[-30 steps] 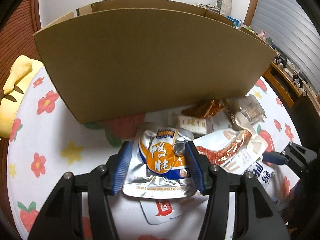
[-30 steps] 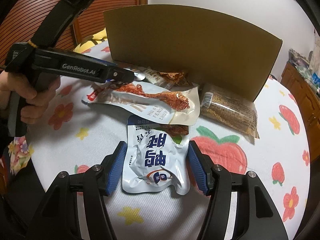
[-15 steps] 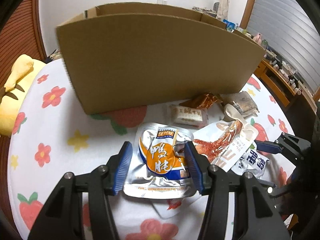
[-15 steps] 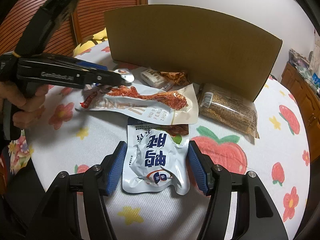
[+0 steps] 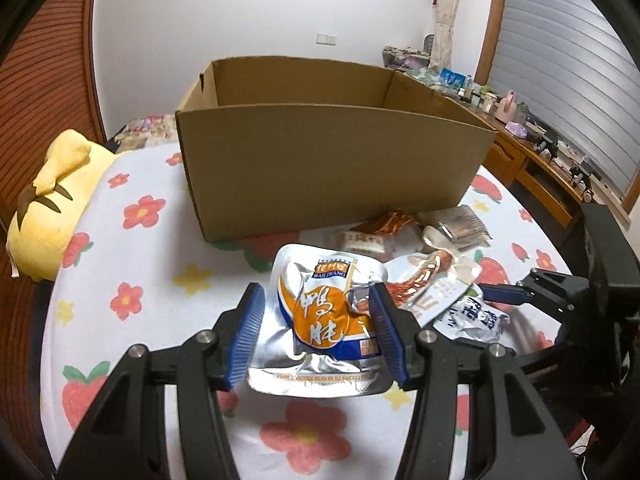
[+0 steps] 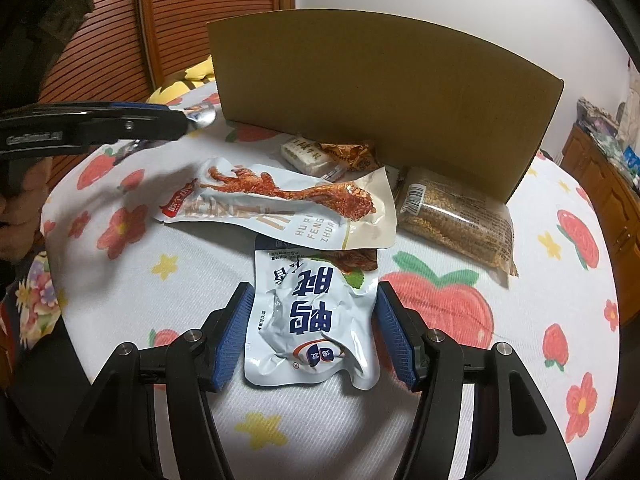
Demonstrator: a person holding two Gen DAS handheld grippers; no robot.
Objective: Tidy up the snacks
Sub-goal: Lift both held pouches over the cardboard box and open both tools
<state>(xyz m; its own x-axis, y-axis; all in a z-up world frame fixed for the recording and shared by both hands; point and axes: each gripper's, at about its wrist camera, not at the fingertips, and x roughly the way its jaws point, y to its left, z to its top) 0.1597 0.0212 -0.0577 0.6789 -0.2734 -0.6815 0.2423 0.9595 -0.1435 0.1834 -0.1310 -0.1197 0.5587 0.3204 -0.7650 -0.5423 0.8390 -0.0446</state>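
My left gripper [image 5: 318,332] is shut on a crumpled silver and orange pouch [image 5: 320,320], held above the flowered cloth in front of an open cardboard box [image 5: 328,168]. From the right wrist view the left gripper [image 6: 188,120] hangs at upper left, a bit of silver foil at its tip. My right gripper [image 6: 316,332] stays low on the table, its blue pads pressed against both sides of a crinkled white and blue pouch [image 6: 316,320]. Its tip overlaps the edge of a pale chicken-foot pouch [image 6: 288,204].
By the box [image 6: 380,92] wall lie a clear grain bag [image 6: 456,220], a small white pack [image 6: 306,154] and an orange wrapper [image 6: 348,152]. A yellow plush [image 5: 52,200] sits at the table's left edge. A cluttered wooden desk [image 5: 536,176] stands to the right.
My left gripper has risen and drawn back from the box with the silver pouch, so the box's inside now shows. The right gripper and its pouch have not moved.
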